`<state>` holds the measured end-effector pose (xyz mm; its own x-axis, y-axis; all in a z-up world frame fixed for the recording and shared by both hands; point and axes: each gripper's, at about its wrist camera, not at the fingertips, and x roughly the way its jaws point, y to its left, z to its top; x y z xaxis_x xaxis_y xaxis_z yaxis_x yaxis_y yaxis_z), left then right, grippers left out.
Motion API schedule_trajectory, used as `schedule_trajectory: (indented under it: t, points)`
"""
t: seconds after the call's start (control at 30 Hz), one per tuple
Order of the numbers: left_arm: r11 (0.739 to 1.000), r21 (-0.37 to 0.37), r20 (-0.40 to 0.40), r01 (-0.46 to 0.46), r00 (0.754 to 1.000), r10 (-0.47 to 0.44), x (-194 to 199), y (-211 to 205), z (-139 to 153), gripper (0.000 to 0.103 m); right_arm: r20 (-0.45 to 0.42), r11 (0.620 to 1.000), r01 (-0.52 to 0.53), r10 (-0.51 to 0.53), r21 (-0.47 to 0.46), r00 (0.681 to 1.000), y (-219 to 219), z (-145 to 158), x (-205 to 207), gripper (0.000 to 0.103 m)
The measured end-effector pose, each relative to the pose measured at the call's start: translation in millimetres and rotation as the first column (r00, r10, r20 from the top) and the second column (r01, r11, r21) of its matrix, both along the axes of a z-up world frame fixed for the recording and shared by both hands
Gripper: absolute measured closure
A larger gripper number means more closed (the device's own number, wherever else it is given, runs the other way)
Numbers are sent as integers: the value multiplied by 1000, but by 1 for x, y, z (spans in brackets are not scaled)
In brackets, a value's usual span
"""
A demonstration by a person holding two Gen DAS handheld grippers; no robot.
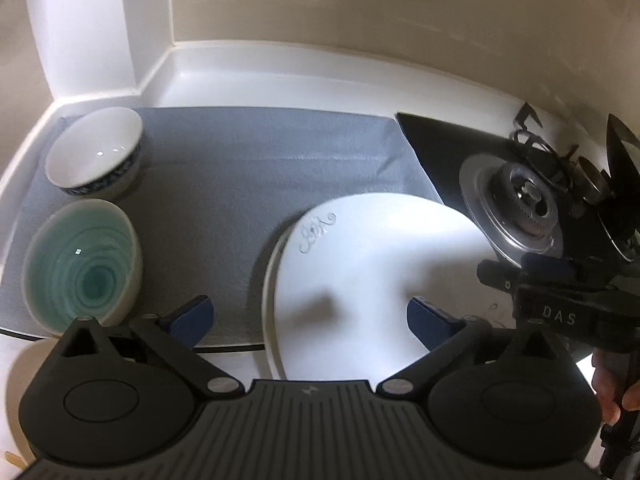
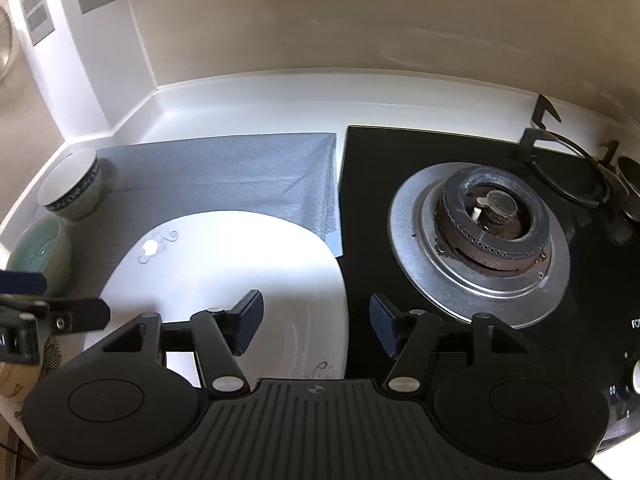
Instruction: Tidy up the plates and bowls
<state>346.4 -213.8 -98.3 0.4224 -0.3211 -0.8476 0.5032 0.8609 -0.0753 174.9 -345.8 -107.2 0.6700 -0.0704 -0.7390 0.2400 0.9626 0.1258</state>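
A large white plate (image 1: 372,264) with a small silver scroll mark lies on a grey mat (image 1: 240,168), seemingly atop another plate whose rim (image 1: 269,280) shows at its left. My left gripper (image 1: 310,316) is open above the plate's near-left part, holding nothing. A teal-glazed bowl (image 1: 82,268) and a white bowl with a blue pattern (image 1: 96,152) stand upright at the mat's left. In the right wrist view the plate (image 2: 224,264) lies under my open, empty right gripper (image 2: 316,320), which straddles its right edge. Both bowls (image 2: 42,252) (image 2: 74,188) show far left.
A black gas hob (image 2: 460,168) with a round metal burner (image 2: 484,228) and pot support lies right of the mat. White counter and beige walls close the back and left corner. The right gripper's body (image 1: 560,312) shows at the left view's right edge.
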Motion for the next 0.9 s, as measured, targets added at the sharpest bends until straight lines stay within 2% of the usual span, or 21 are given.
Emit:
schedule_trajectory:
  t: [0.23,0.4,0.5,0.63,0.9]
  points:
    - [999,-1,32,-44,999,44,-5,27,17,0,0,997,-66,66,25,998,18,19,0,31]
    - [998,50,73,-49,996,45,-25,61,24,0,12,979,-192,192,75,981,51,30,-7,27]
    - [994,69,66,-83,995,79,-35,84,25,0,1,956,-275,277,104,961,77,30,-7,27]
    - [982,59,47,-179,983,176,-43,119,27,0,-3,917,-380,383,123,924,109,30,-1,27]
    - [926,61,46,-372,928,370,-50,179,31,0,7,844,-521,525,124,851,164,36,15,26]
